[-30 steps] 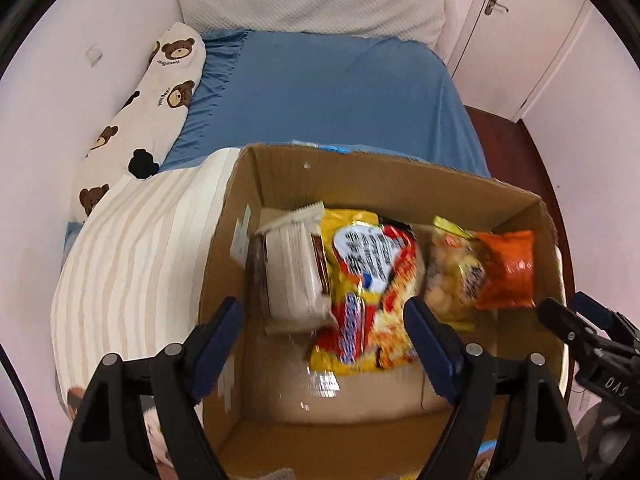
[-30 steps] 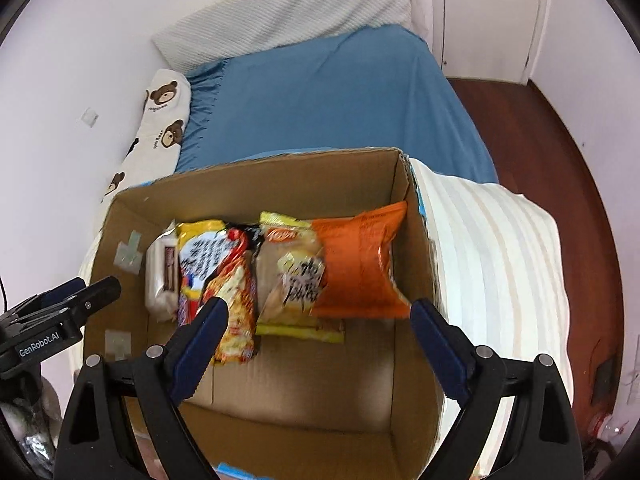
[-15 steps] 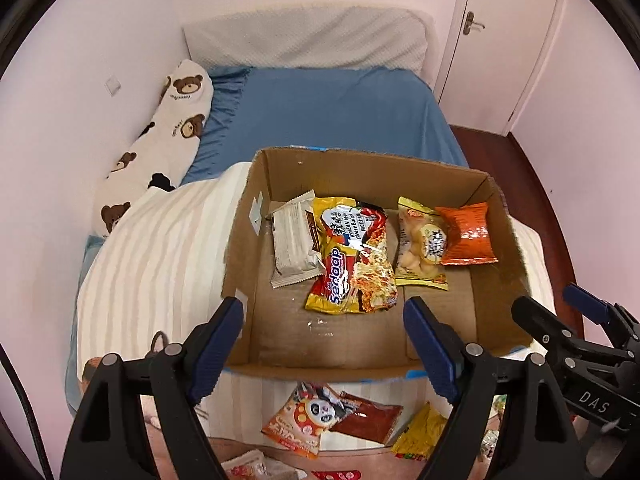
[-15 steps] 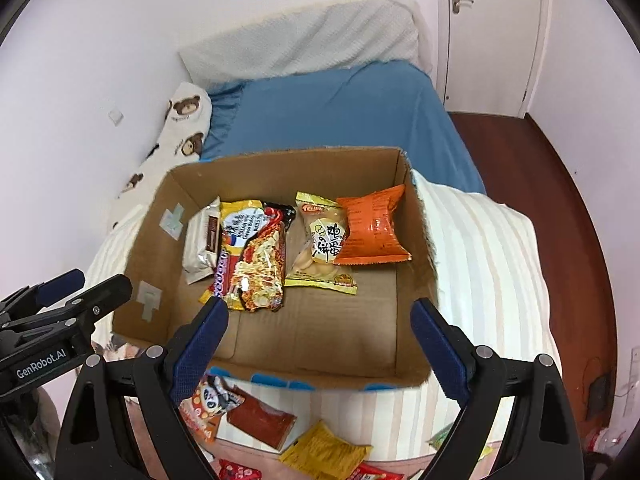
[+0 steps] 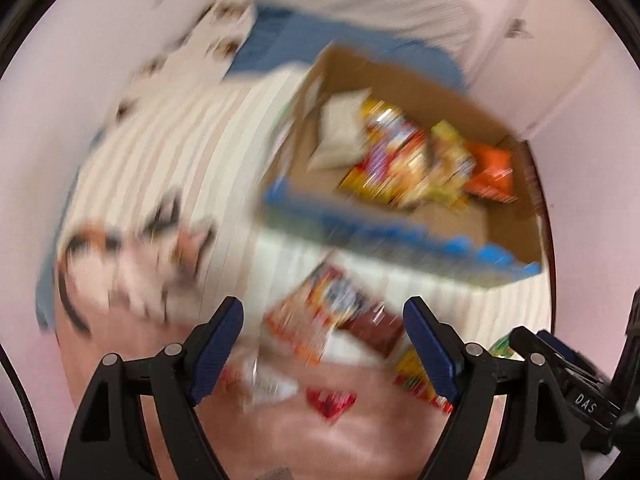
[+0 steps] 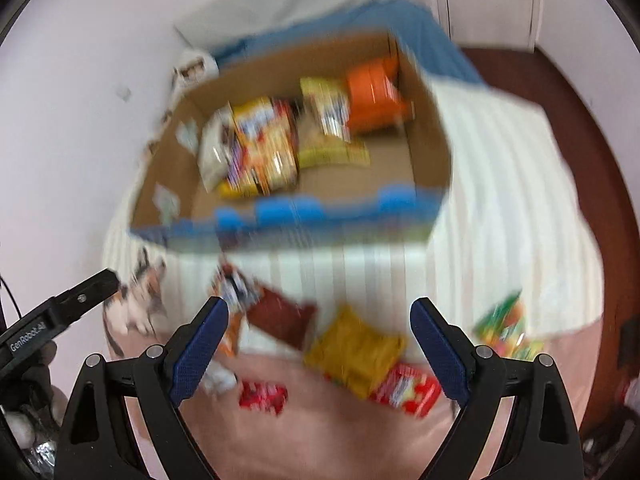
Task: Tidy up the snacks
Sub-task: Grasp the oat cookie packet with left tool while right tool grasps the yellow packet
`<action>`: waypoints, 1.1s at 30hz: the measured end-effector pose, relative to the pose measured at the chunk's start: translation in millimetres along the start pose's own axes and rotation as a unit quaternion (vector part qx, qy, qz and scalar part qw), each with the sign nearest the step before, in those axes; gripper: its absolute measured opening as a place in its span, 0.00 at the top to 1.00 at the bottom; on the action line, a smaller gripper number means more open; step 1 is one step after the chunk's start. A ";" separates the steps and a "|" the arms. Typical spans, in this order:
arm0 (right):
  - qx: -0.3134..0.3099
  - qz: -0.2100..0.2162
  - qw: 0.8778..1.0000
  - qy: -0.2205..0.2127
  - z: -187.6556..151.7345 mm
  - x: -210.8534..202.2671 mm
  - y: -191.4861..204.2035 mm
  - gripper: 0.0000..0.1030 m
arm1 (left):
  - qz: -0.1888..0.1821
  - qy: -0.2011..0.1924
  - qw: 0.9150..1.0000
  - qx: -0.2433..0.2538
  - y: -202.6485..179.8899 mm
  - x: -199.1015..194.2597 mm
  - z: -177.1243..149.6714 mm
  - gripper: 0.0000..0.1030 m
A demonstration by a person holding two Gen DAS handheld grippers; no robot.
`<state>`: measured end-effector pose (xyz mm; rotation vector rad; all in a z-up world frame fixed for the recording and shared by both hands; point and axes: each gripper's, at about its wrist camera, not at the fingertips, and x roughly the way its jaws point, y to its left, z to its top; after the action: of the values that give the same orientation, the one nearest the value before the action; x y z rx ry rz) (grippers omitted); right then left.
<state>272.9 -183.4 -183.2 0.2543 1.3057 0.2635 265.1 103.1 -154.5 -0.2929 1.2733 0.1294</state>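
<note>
Left hand-held gripper (image 5: 323,322): I hold it pointing steeply down over the near end of the bed, fingers spread wide, nothing between them.
Right hand-held gripper (image 6: 320,322): also mine, also spread wide and empty, over the loose packets.
Cardboard box (image 6: 428,148): sits on the striped blanket (image 6: 500,200), open at the top, with blue tape along its near rim.
Snacks in the box: a white packet (image 6: 212,156) at the left, a yellow-and-red noodle packet (image 6: 264,148) beside it, then a yellow packet (image 6: 328,124) and an orange bag (image 6: 372,100) at the right.
Snacks outside the box: a brown packet (image 6: 284,320), a yellow bag (image 6: 354,350), a red packet (image 6: 408,390), a small red packet (image 6: 262,396) and a green packet (image 6: 506,326) lie on the bed in front of the box, apart from my fingers.
Left view: an orange-and-white packet (image 5: 316,320) lies just ahead of my left fingers, not touched.
Bed: blue sheet (image 6: 432,36) beyond the box, pink cover (image 6: 320,440) nearest me.
Sharpness: both views are smeared, so I cannot read any print.
</note>
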 end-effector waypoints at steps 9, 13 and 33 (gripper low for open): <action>-0.004 -0.032 0.996 0.085 -39.3 72.6 -30.7 0.08 | -0.029 0.156 0.974 -0.162 99.8 105.1 -69.6 0.22; -0.056 -0.040 0.992 0.106 -39.9 91.5 -20.1 0.08 | -0.031 0.171 0.970 -0.173 106.8 130.6 -75.8 0.22; 0.050 0.008 0.982 0.180 -46.5 150.6 -21.6 0.32 | 0.038 0.104 0.994 0.024 71.6 144.7 -78.1 0.47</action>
<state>265.1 -152.1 -339.0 0.3119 1.6786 0.2671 217.1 139.6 -323.4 -0.2213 1.4925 0.1360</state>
